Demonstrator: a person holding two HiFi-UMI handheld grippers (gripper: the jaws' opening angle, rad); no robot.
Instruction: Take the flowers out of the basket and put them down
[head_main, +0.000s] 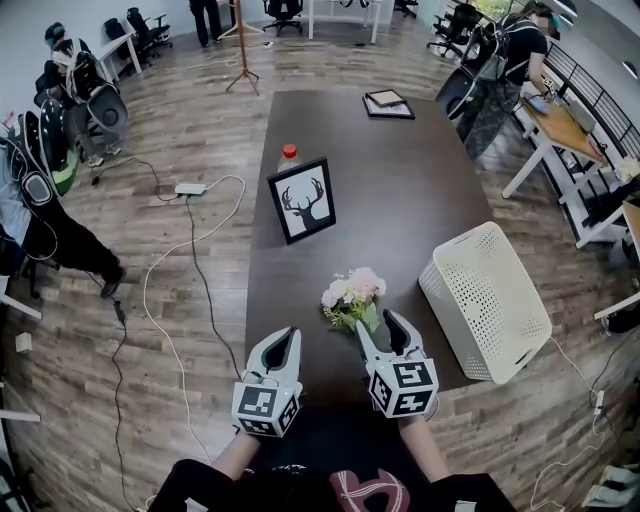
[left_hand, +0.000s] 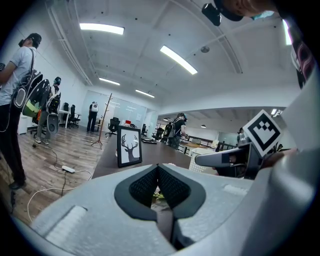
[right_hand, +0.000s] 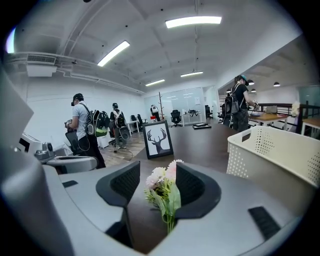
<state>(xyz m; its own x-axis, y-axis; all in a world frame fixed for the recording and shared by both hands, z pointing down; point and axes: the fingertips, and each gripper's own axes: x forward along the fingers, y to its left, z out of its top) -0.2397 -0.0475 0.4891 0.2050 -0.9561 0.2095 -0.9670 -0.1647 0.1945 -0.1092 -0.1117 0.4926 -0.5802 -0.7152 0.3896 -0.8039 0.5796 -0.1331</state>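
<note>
Flowers (right_hand: 161, 184) between right hand-held gripper (head_main: 378, 322) jaws, seemingly ungripped.

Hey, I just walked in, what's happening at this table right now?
A person works a gripper in each hand at a table. The flowers are out of the white basket, which sits to their right. They seem to lie on the table, ungripped, between the parted jaws of the right gripper. The left gripper is shut and empty.

We are in an open-plan office — swivel chairs (head_main: 148, 32), desks (head_main: 560, 125), a long meeting table (head_main: 420, 190), ceiling strip lights (right_hand: 193, 21).
</note>
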